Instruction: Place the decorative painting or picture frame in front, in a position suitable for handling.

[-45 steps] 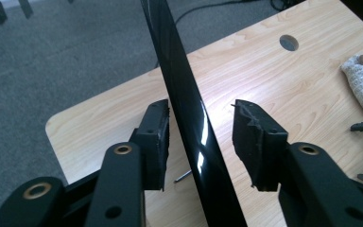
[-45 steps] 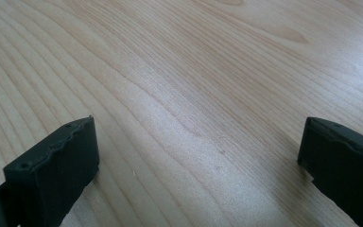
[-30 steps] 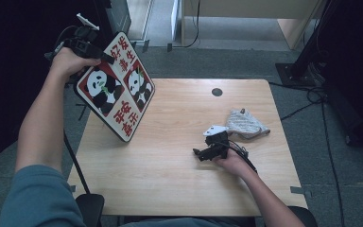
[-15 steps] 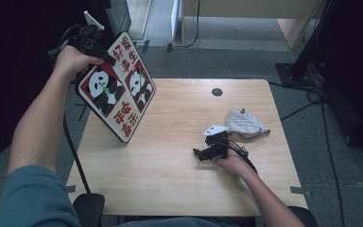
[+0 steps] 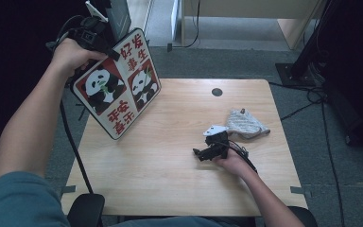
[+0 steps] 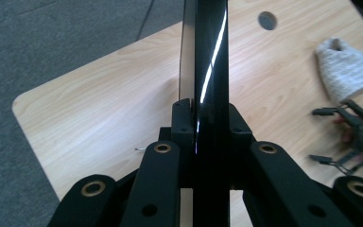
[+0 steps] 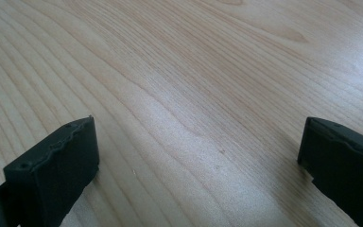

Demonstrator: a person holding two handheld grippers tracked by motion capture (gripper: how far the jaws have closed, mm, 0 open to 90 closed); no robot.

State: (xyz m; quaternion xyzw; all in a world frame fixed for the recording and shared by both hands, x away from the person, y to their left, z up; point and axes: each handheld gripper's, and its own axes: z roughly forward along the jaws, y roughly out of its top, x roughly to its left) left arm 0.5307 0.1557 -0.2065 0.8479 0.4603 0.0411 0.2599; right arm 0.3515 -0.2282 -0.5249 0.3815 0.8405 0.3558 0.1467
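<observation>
Reaching up and out over the table's (image 5: 170,189) far left corner, the left forearm stretches nearly straight, its hand wrapped round the left gripper (image 5: 93,39). Its jaws have just been closing and now pinch the upper edge of the panda board (image 5: 118,90), pads pressed on both faces as the left gripper view shows (image 6: 203,118). The right hand (image 5: 234,163) lies low on the table, its wrist resting on the wood, with the right gripper (image 5: 203,153) pointing left and level; its jaws stand wide apart with bare wood between them.

The board's top corner is covered by the left hand and gripper. In the left gripper view the board is seen edge-on, a dark glossy strip, so its pictures cannot be made out there. A grey cloth (image 5: 246,124) lies just beyond the right gripper, near it.

The board hangs above the table's left edge, tilted, its printed face turned up toward the high camera. Its long axis runs from the held corner at upper left down to the lower right, the low corner over the wood.
</observation>
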